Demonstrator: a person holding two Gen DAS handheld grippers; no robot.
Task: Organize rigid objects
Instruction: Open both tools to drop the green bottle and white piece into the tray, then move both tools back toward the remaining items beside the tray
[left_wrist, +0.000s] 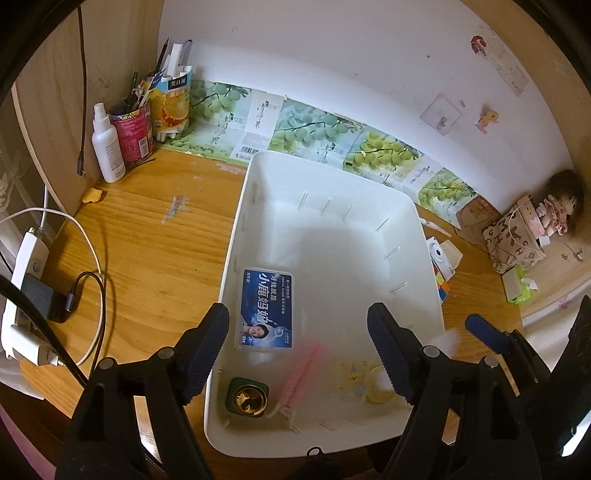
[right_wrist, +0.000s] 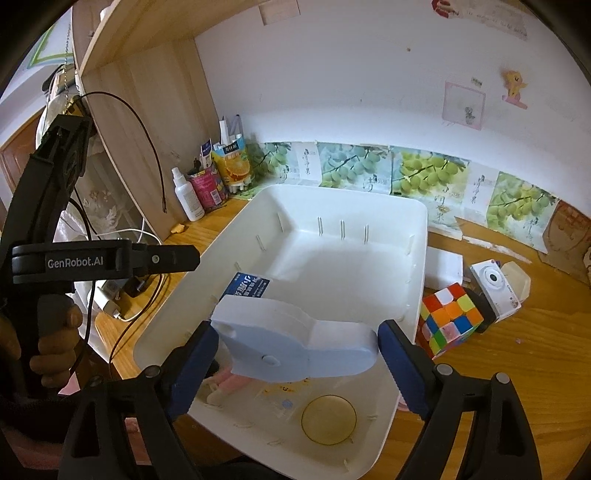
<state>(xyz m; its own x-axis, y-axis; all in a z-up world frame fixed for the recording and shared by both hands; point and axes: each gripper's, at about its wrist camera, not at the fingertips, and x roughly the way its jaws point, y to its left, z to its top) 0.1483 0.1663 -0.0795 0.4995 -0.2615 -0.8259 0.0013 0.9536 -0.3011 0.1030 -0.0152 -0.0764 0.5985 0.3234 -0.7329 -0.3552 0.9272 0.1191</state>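
A white plastic bin (left_wrist: 424, 236) sits on the wooden desk. Inside lie a blue floss box (left_wrist: 266, 308), a pink brush (left_wrist: 303, 365), a green and gold item (left_wrist: 248, 398) and a round yellowish lid (right_wrist: 328, 413). My left gripper (left_wrist: 299, 317) hangs open over the bin's near end with nothing gripped; the floss box lies flat below it. My right gripper (right_wrist: 295, 332) is shut on a pale blue and white plastic case (right_wrist: 295, 347), held over the bin's near end. The left wrist view catches one of its fingers (left_wrist: 484, 330) at the bin's right rim.
Right of the bin lie a Rubik's cube (right_wrist: 448, 319), a white toy camera (right_wrist: 493, 284) and a white box (right_wrist: 443, 267). A spray bottle (left_wrist: 107, 147) and pen can (left_wrist: 135, 134) stand at the back left. A power strip (left_wrist: 26, 295) with cables lies left.
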